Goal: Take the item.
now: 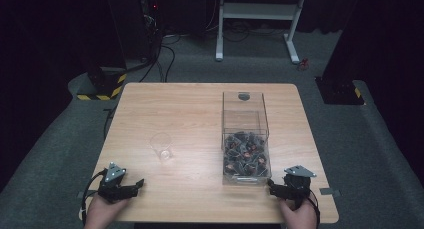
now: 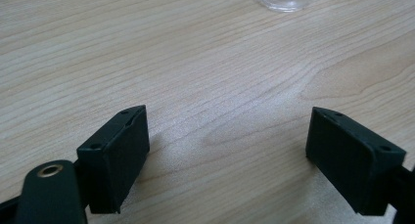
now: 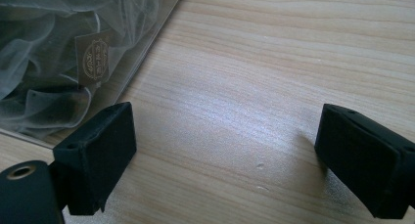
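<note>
I see my right gripper (image 1: pixel 276 189), jaws wide and empty, just beside the clear square-walled box (image 1: pixel 244 114) of gauzy mesh sachets (image 1: pixel 245 154).

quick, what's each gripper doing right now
left gripper: open, holding nothing, jaws over bare table.
right gripper: open, holding nothing, beside the clear box.

a light wooden table (image 1: pixel 200 104) carries a clear plastic cup (image 1: pixel 161 146) near its middle and a clear box (image 1: pixel 244 139) of sachets (image 1: pixel 245 156) toward the right.
</note>
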Action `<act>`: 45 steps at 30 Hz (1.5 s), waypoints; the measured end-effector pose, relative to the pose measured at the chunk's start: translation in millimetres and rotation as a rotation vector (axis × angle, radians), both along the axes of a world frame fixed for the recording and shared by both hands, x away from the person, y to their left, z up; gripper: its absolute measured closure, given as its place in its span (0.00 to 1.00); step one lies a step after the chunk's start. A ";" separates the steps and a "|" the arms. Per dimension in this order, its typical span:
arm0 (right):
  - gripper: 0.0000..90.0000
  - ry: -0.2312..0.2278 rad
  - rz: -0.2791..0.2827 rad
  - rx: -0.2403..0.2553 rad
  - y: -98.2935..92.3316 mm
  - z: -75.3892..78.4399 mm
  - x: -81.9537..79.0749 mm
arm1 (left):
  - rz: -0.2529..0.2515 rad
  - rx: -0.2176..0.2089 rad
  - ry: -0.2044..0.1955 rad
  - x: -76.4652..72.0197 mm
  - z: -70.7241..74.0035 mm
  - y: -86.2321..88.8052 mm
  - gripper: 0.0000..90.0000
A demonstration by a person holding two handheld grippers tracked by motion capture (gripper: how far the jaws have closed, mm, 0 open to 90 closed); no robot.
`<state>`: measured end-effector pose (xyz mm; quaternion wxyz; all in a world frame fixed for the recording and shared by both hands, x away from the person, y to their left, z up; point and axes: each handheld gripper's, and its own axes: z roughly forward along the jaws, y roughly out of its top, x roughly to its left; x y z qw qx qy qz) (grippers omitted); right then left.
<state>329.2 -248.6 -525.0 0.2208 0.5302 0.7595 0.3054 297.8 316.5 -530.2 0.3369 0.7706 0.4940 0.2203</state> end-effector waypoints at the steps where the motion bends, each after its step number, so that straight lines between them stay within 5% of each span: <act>1: 0.09 0.000 0.000 0.000 0.0 0.0 0.0 | 0.000 0.000 0.000 0.0 0.0 0.0 0.18; 27: 0.14 -0.008 -0.009 0.009 -1.6 0.4 3.4 | -0.004 0.000 -0.001 -1.5 0.7 -0.5 0.22; 36: 0.14 -0.005 -0.010 0.005 -1.0 0.6 3.8 | -0.049 -0.007 0.002 -1.4 2.5 -0.3 0.30; 45: 0.11 -0.004 0.011 0.002 -1.4 0.3 4.6 | -0.089 0.004 0.012 0.6 3.5 -3.3 0.28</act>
